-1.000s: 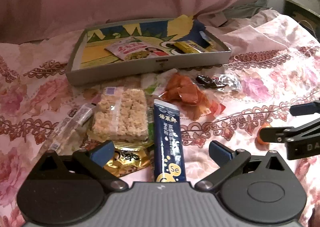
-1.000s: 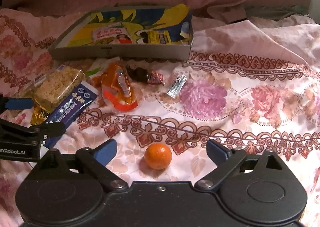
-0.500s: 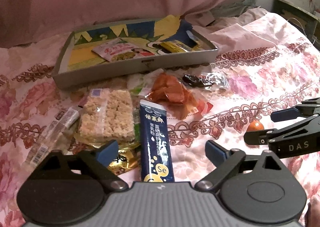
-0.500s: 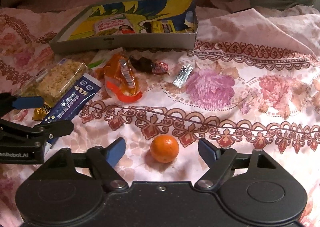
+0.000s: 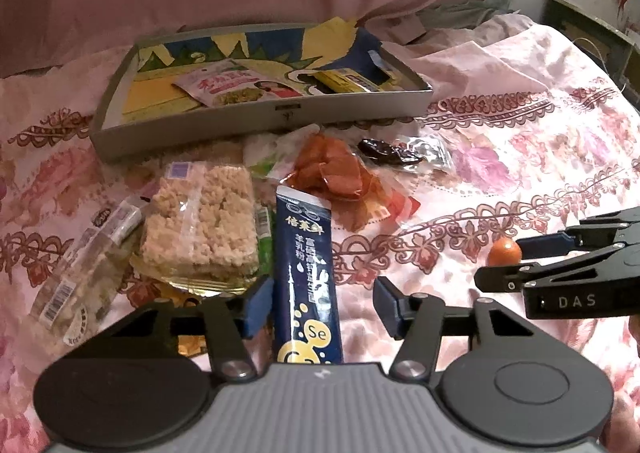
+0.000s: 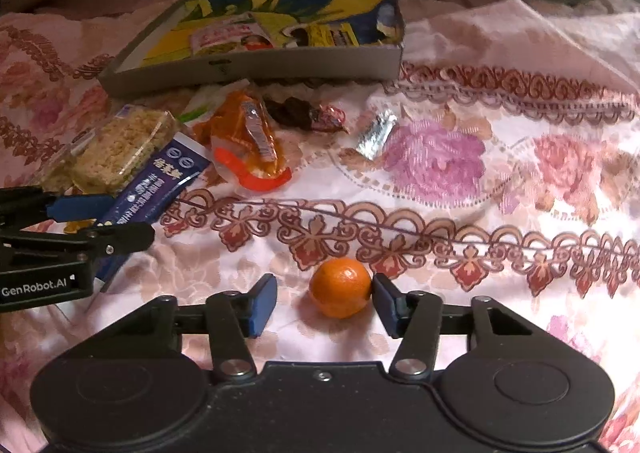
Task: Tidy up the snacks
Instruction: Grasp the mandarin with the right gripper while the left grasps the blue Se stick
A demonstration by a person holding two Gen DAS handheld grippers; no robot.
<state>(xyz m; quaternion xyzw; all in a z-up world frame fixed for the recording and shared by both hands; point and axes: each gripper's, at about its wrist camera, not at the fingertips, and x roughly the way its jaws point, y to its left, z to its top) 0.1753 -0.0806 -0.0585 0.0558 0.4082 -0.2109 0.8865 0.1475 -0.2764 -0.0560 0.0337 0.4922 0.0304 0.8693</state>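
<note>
where quilt meets pillow, grey tray (image 5: 256, 121) holding pink packet (image 5: 236, 87), yellow bar (image 5: 352, 81)

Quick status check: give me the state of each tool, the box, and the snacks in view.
Left tool: closing around dark blue sachet, not clamped yet.
Right tool: closing around mandarin; one pad touching.
Box: open, two packets inside.
Rice cake pack: sealed, lying flat on bedspread.
Orange pouch: sealed, outside box.
</note>
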